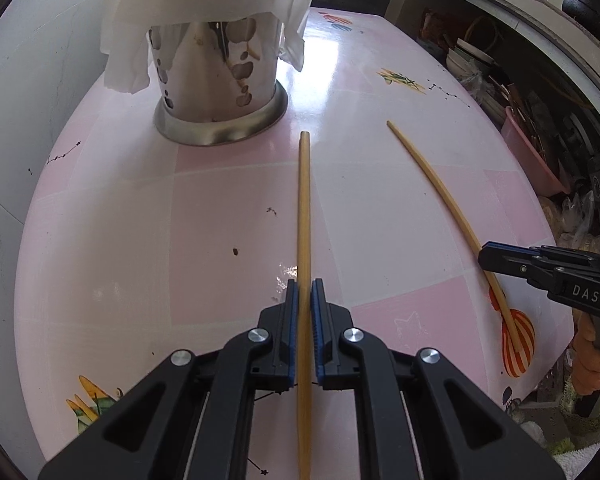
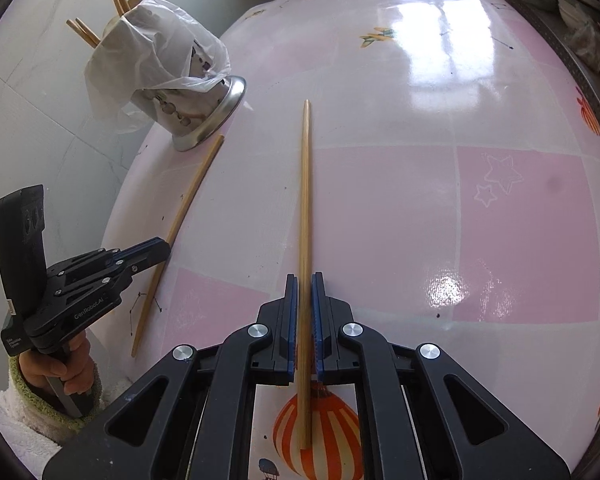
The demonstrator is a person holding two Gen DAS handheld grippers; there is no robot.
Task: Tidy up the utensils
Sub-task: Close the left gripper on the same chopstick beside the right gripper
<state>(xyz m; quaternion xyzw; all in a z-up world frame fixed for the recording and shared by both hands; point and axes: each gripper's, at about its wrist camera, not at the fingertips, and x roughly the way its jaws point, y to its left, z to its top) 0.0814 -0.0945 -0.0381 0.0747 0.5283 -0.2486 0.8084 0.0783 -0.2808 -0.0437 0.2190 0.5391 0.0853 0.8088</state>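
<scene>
Tan chopsticks — pink checked tablecloth, blue pads

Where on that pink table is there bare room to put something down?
Most of the table is bare: the wide patch beyond the right chopstick, out to the far edge. It is crowded near the metal holder, where the left chopstick lies close to its base.

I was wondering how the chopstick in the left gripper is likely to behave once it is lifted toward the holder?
The chopstick looks like thin, stiff wood, so it should stay straight rather than droop. The left gripper clamps it well back from its tip, so the long front part may pivot or slide between the pads. It is probably very light, and could roll on the glossy table if dropped.
</scene>
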